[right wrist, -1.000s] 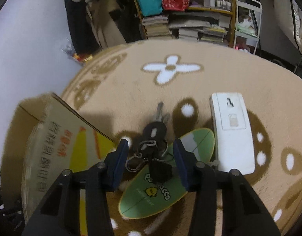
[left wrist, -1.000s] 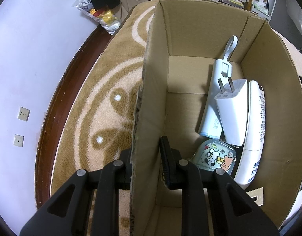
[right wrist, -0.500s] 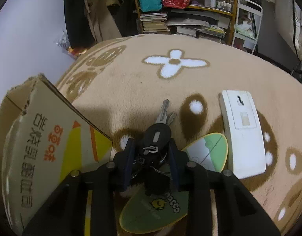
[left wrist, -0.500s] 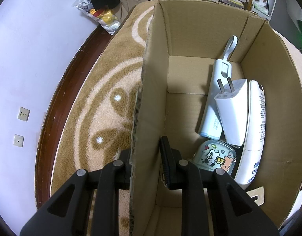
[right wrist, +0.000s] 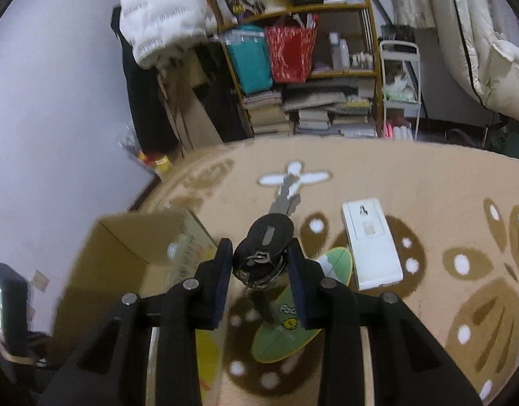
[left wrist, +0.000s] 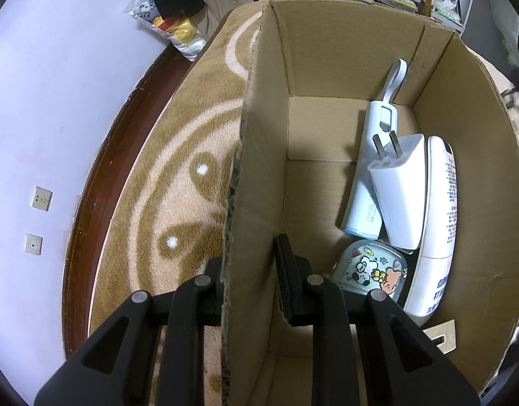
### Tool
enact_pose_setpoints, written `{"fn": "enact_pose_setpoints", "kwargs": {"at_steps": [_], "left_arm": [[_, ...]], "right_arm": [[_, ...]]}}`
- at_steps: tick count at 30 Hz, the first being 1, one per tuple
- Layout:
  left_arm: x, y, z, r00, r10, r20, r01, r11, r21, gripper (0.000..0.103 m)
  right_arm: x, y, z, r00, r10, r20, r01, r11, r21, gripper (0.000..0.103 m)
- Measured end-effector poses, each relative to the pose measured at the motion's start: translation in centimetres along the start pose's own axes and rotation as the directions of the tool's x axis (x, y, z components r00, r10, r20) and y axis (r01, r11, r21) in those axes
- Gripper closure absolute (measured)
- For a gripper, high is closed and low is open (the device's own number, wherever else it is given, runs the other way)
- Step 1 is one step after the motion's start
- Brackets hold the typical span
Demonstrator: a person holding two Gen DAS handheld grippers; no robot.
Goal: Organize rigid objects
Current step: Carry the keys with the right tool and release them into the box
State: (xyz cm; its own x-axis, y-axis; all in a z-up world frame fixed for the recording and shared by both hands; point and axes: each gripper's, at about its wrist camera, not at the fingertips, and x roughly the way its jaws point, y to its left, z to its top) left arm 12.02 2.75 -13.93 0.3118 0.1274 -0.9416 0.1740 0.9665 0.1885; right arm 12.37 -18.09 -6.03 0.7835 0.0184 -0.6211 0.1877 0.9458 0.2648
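My left gripper [left wrist: 251,264] is shut on the left wall of the cardboard box [left wrist: 246,182], one finger inside and one outside. Inside the box lie a white power bank [left wrist: 371,169], a white plug charger [left wrist: 398,189], a white bottle [left wrist: 438,220] and a cartoon-printed case [left wrist: 371,272]. My right gripper [right wrist: 261,264] is shut on a bunch of keys [right wrist: 266,240] with a black fob, held in the air above the rug. The box [right wrist: 124,257] shows low on the left in the right wrist view. A green oval card [right wrist: 290,321] and a white flat device [right wrist: 371,240] lie on the rug.
The tan patterned rug [right wrist: 428,203] covers the floor. A wall [left wrist: 39,101] with sockets and a dark baseboard runs on the left. A cluttered bookshelf [right wrist: 310,77] with stacked books and bags stands at the back. A plastic bag [left wrist: 171,30] lies by the wall.
My right gripper closed on the keys and lifted them off the green card, rising and tilting so the room shows. The left gripper and box have not moved.
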Motion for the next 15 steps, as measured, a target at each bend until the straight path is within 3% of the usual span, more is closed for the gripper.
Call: {"fn": "enact_pose_setpoints", "kwargs": {"at_steps": [7,15], "left_arm": [[-0.1,-0.2,0.0,1.000,0.003,0.000,-0.003,1.000,0.002,0.082],[-0.2,-0.6,-0.1,1.000,0.010,0.002,-0.010,1.000,0.004,0.082]], "right_arm": [[-5.2,2.4,1.4,0.990,0.097,0.099,-0.098,0.995,-0.001,0.069],[-8.7,6.5,1.5,0.967,0.218,0.134,-0.207,0.974,-0.091,0.069]]}}
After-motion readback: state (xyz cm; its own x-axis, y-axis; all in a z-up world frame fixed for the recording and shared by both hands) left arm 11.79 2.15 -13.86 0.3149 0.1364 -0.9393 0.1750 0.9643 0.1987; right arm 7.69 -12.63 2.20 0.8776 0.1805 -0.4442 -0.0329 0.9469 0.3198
